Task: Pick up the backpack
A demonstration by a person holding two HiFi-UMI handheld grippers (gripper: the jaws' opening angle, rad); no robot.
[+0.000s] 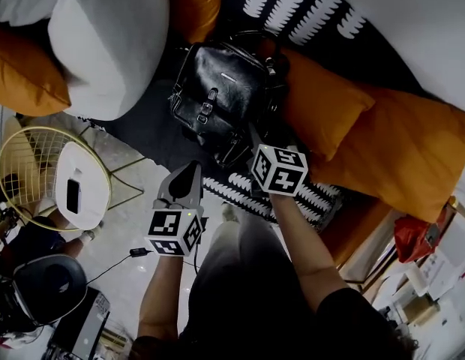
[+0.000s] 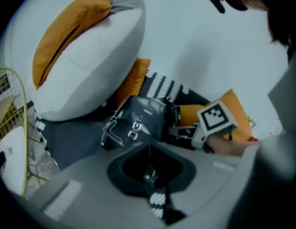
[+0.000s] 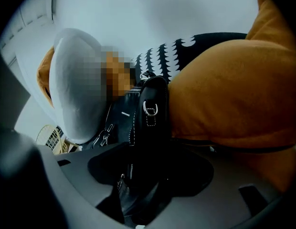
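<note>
The black leather backpack [image 1: 221,100] is being borne at the dark grey sofa seat's [image 1: 146,130] front edge. Its side is being straddled by the right gripper's [image 3: 150,161] widely parted jaws. The left gripper [image 1: 189,172] is being held closed, empty.

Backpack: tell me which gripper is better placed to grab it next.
Right. The right gripper has its jaws open around the side edge of the backpack, next to the orange cushion. The left gripper hangs short of it, jaws nearly together.

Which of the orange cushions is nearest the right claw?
The smaller orange cushion right of the black backpack, just beyond the right claw; the others lie farther off.
</note>
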